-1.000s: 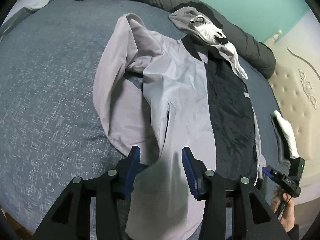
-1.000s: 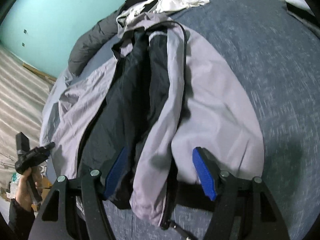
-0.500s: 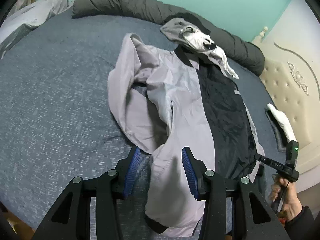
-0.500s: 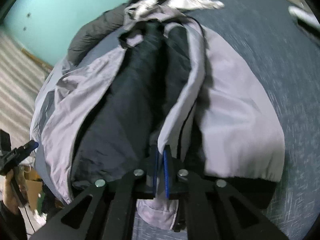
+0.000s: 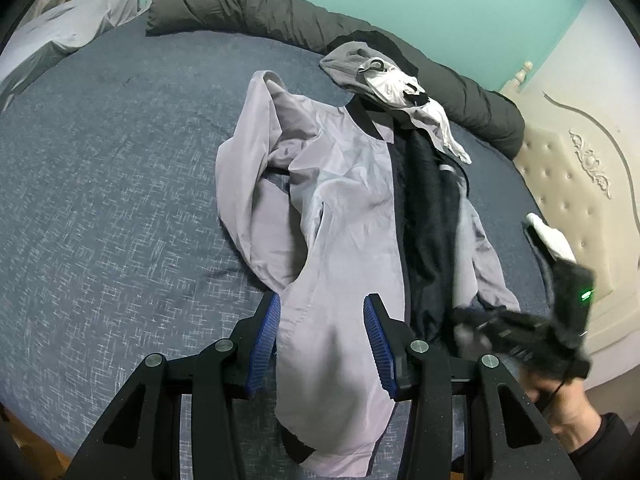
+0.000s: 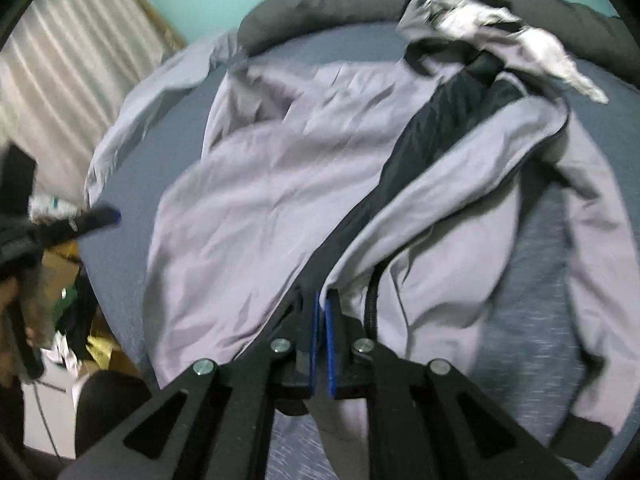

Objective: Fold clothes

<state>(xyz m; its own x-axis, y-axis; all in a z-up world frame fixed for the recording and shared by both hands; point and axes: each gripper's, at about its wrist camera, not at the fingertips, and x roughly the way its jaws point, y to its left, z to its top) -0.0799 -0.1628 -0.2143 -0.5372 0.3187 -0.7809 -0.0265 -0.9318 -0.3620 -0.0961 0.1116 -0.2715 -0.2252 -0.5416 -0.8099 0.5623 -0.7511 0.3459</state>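
The right gripper (image 6: 321, 312) has its jaws pressed together, pinching the front edge of the grey jacket (image 6: 260, 200). The left gripper (image 5: 320, 340) hangs with jaws spread, a grey sleeve (image 5: 332, 380) lying between them untouched. Beyond both jaws the jacket stretches across the blue bed (image 5: 100, 200), hood (image 5: 352, 64) farthest, against a dark rolled duvet (image 5: 260, 12).

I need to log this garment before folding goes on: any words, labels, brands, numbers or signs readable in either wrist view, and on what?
None readable.
Jacket: no print, tag or logo legible in either view.
Right gripper: faint pale marks on its black body, blurred by motion, unreadable; its green light is no text.
White garment by the hood: no readable text.
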